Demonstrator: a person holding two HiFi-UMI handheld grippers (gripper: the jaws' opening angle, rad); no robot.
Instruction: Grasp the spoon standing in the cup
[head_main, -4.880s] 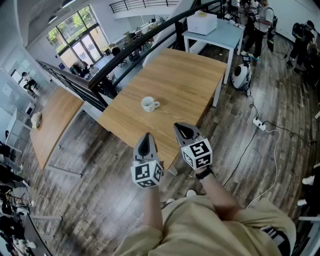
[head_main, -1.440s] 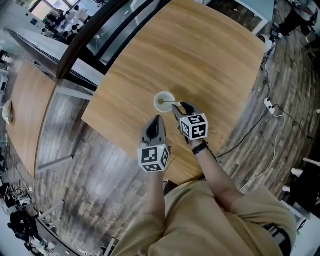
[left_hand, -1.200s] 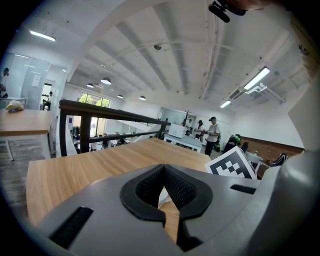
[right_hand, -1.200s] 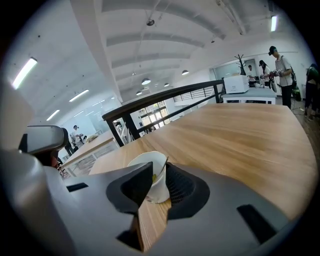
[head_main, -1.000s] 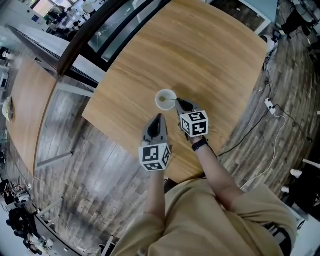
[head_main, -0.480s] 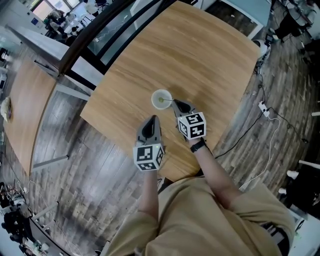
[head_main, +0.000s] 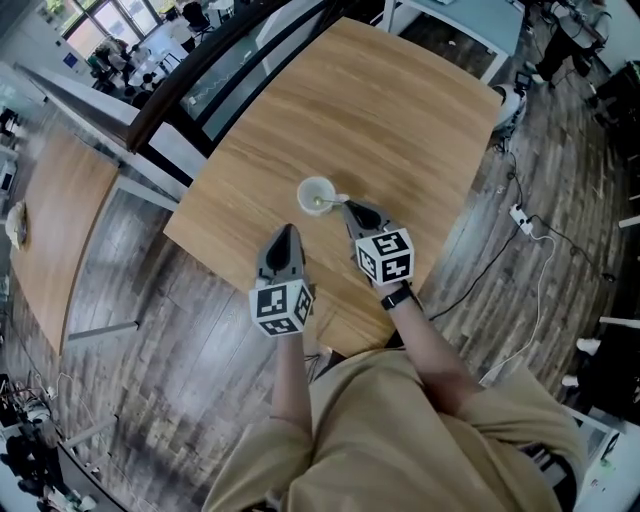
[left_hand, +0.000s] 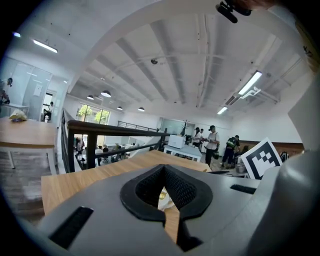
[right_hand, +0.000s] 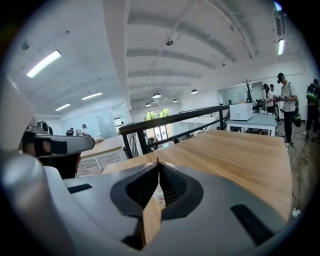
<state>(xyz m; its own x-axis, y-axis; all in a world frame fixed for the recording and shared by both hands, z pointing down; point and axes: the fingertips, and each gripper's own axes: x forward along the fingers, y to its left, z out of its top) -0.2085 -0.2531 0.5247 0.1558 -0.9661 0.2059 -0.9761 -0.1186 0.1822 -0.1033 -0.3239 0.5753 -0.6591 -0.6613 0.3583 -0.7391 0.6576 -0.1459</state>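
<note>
A white cup (head_main: 316, 194) stands on the wooden table (head_main: 400, 110), with a thin spoon (head_main: 336, 199) leaning out of it to the right. My right gripper (head_main: 348, 206) is shut on the spoon's handle just beside the cup. In the right gripper view the handle's tip (right_hand: 157, 159) pokes up between the closed jaws of the right gripper (right_hand: 158, 164), and the cup (right_hand: 156, 197) shows behind them. My left gripper (head_main: 287, 232) is shut and holds nothing, a short way in front and left of the cup. The left gripper (left_hand: 163, 167) shows the cup (left_hand: 166, 201) through its pads.
The table's near edge lies just under both grippers. A dark railing (head_main: 200, 80) runs along the table's far left side, with a second wooden table (head_main: 50, 230) beyond it. A power strip and cable (head_main: 520, 215) lie on the plank floor at the right.
Both grippers came from off the table's near edge up to the cup. Over the last second the right gripper stays at the spoon's handle; the left gripper has drifted slightly left.
</note>
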